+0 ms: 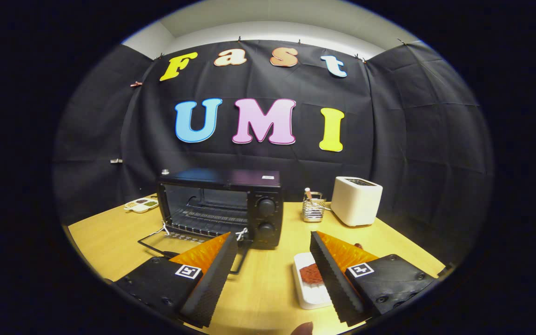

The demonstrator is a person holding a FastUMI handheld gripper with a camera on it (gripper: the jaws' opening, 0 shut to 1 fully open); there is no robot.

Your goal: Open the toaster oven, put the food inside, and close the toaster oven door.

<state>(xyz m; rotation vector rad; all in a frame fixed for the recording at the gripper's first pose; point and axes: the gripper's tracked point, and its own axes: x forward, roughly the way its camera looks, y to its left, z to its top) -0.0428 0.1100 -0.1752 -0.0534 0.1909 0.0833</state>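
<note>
Broadly, you had a wooden table [268,288] under everything, with the booth's black cloth wall behind it. At the far middle of the table stood the black toaster oven [224,207], its door [193,246] already dropped flat toward you, the wire rack [207,219] inside on show and two knobs [266,217] down its right side. To the right of it, near the wall, sat a white toaster [356,201], and between the two appliances a small wire holder [313,207] with something upright in it. At the far left lay a small divided dish [141,204] of bits. You held the gripper [273,272] spread wide with nothing between its fingers: your left finger overlapped the front corner of the open door, your right finger overlapped the white tray [307,281]. That tray rested on the table just ahead of the fingers, right of the oven, carrying a dark reddish piece of food [311,274], partly hidden by the right finger.
</note>
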